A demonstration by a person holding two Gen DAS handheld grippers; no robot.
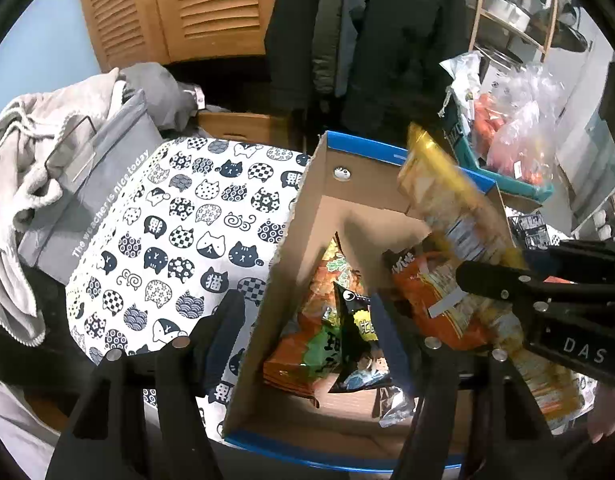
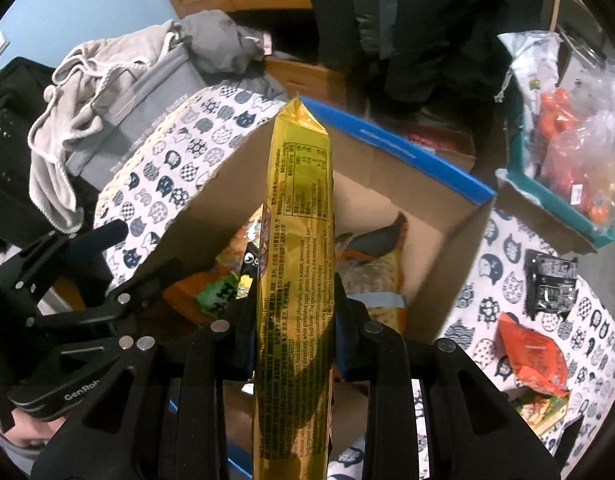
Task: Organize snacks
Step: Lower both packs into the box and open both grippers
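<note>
While the right gripper pinches a gold snack bag over the box, both views read as below, w/ the box as landmark.

Left wrist view:
- Box (image 1: 303,216): cardboard w/ blue rim, open top, sits on the cat-print cloth (image 1: 179,216).
- Left gripper (image 1: 303,320): jaws spread wide, nothing between them; one finger outside the box's left wall, the other inside the box over the snacks.
- Inside box: orange-green bag (image 1: 307,344), black bag (image 1: 357,332) lying on it, orange bag (image 1: 435,296) toward the right wall.
- Gold bag (image 1: 447,200): tilted, blurred, above the box's right side, clamped by the right gripper (image 1: 503,276) coming in from the right.
- Left of box: grey bin (image 1: 95,184) w/ pale clothes (image 1: 11,168) draped on it.
- Right of box, behind: teal tray (image 1: 507,180) w/ clear plastic bags.

Right wrist view:
- Right gripper (image 2: 293,320): pressed onto the gold bag (image 2: 299,208), a pad on each face.
- Gold bag: edge-on, runs up the middle of frame, top end over the box's far rim; printed text on the side.
- Box (image 2: 407,184): directly under and behind the bag; other snack bags inside, partly hidden.
- Left gripper (image 2: 107,272): at the box's left wall; jaw gap not clear from this angle.
- Right of box, on cloth (image 2: 487,272): black packet (image 2: 551,284), orange packet (image 2: 531,356) nearer the camera, apart from each other.
- Teal tray (image 2: 563,208): beyond the box's right corner.
</note>
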